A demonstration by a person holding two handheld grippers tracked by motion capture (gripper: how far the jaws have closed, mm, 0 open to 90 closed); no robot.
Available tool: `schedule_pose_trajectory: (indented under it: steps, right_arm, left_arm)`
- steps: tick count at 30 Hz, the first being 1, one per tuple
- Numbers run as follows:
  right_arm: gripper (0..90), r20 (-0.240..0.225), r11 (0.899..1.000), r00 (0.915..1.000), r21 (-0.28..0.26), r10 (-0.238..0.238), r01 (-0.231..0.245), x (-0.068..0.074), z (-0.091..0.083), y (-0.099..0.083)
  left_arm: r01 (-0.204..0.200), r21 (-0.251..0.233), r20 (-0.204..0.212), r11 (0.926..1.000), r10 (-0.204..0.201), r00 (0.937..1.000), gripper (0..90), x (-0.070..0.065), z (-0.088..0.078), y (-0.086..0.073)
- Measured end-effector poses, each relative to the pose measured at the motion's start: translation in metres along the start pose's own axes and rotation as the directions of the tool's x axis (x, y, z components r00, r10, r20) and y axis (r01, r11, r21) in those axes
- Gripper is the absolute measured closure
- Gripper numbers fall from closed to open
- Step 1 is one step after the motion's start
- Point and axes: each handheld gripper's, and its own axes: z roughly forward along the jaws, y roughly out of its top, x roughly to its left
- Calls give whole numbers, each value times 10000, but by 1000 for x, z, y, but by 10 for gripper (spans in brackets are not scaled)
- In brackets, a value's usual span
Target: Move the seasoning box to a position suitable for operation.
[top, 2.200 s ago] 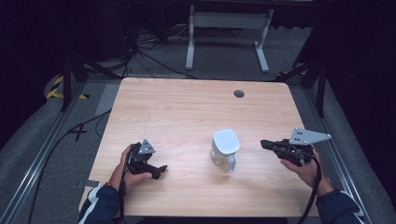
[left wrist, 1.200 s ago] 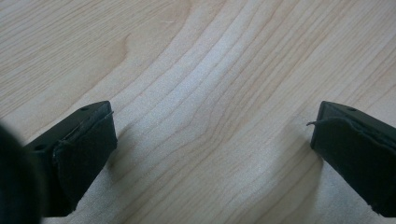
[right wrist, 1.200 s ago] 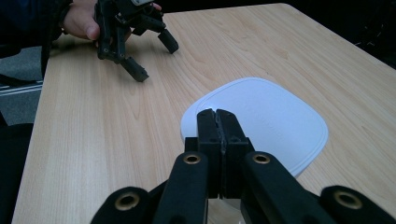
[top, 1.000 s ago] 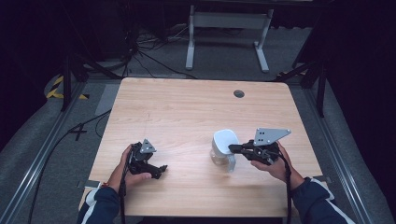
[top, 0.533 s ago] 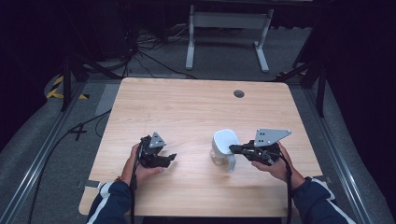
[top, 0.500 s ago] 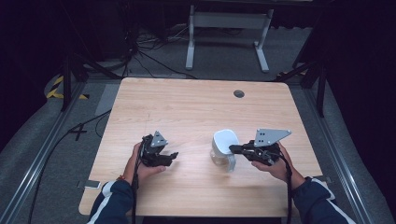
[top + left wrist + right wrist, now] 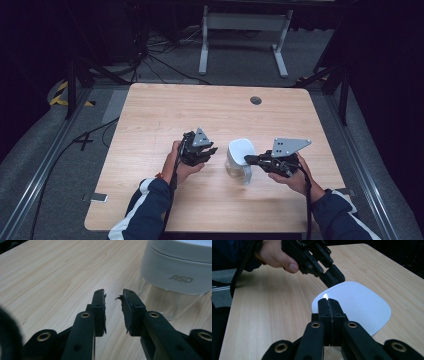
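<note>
While its jaws stand pressed together at the near edge of the white-lidded clear jug (image 7: 358,310), whether on its handle cannot be told, the right gripper (image 7: 254,160) meets the jug from the right. The left gripper (image 7: 113,298), jaws slightly apart and empty, hovers just beside the jug's left flank. The jug stands upright on the wooden surface (image 7: 165,115), right of centre near the person's edge.
</note>
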Motion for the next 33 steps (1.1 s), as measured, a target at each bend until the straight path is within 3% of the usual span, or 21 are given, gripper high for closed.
schedule_pose_trajectory:
  steps: [14,21,24,28,31,33]
  right_arm:
    - [900,-26,10000,10000,74,-18,18,4,-3,-1]
    - [899,-91,9999,9999,90,-69,70,5,-4,-2]
    - [899,-91,9999,9999,90,-102,102,5,-4,-2]
    - [899,-115,9999,9999,80,-123,124,5,-4,-2]
    - [899,-118,9999,9998,79,-152,153,5,-4,-2]
    - [899,-109,9998,9998,69,-172,173,5,-4,-2]
  left_arm:
    - [183,-326,-29,9993,-184,9998,697,-2,8,15]
    - [-34,-627,75,9980,39,10000,691,-6,3,28]
    - [-173,-568,65,9982,177,9998,710,-6,2,29]
    - [-294,-641,134,9975,303,9995,805,-8,1,30]
    - [-752,-317,16,9967,753,9972,867,-10,1,30]
    - [-851,-279,15,9960,852,9964,886,-10,1,30]
